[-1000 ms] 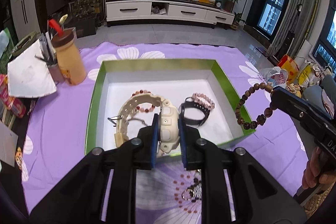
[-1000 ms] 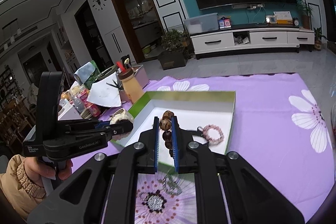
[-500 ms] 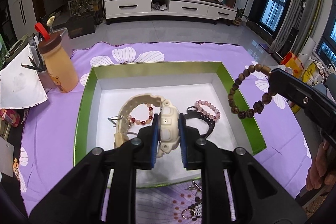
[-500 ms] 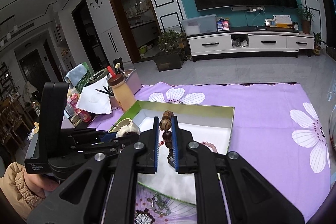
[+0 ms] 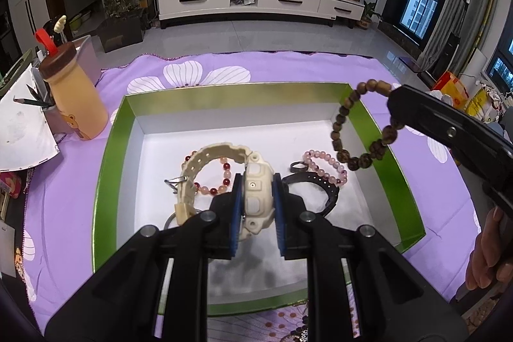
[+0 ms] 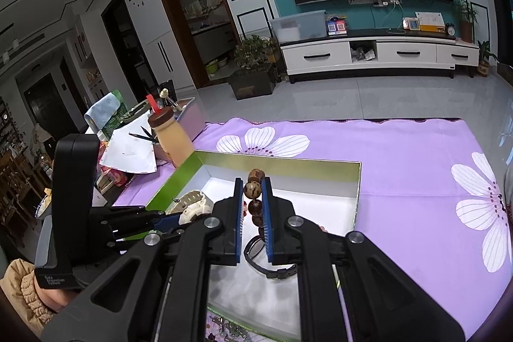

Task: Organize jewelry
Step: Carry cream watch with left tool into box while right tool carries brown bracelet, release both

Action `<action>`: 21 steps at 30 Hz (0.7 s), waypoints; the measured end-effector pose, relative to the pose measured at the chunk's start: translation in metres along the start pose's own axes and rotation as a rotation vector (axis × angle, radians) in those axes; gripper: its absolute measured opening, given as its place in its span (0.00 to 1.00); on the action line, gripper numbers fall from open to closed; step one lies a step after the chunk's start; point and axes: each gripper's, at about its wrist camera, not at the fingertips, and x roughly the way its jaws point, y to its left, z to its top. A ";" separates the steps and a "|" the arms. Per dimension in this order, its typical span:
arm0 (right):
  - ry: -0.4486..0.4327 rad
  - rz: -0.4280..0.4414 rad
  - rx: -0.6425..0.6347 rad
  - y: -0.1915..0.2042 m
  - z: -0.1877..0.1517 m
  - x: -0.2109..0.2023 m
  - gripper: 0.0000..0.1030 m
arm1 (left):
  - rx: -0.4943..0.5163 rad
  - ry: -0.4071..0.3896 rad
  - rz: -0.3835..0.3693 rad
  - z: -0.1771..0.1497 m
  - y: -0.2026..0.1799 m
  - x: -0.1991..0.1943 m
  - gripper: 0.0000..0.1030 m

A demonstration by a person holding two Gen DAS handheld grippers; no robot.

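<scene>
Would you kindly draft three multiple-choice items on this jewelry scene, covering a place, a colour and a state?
1. Where does the pink bead bracelet lie?
A. inside the green box
B. on the purple cloth
C. beside the tan bottle

2. What colour is the watch in the left gripper?
A. black
B. cream
C. red

3. What is the state of the right gripper?
A. open and empty
B. shut on the wooden bead bracelet
C. shut on a ring

Answers: 1 A, it rests on the box's white floor; 2 B, its case between the blue pads is cream; 3 B, brown beads sit clamped between its pads.
</scene>
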 end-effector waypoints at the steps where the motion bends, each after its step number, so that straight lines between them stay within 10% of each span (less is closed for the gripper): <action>1: 0.006 0.000 0.002 -0.001 0.000 0.004 0.11 | 0.000 0.003 0.002 0.000 0.000 0.002 0.17; 21: 0.097 -0.016 0.041 -0.009 -0.001 0.052 0.11 | 0.005 0.070 0.031 0.001 0.000 0.039 0.17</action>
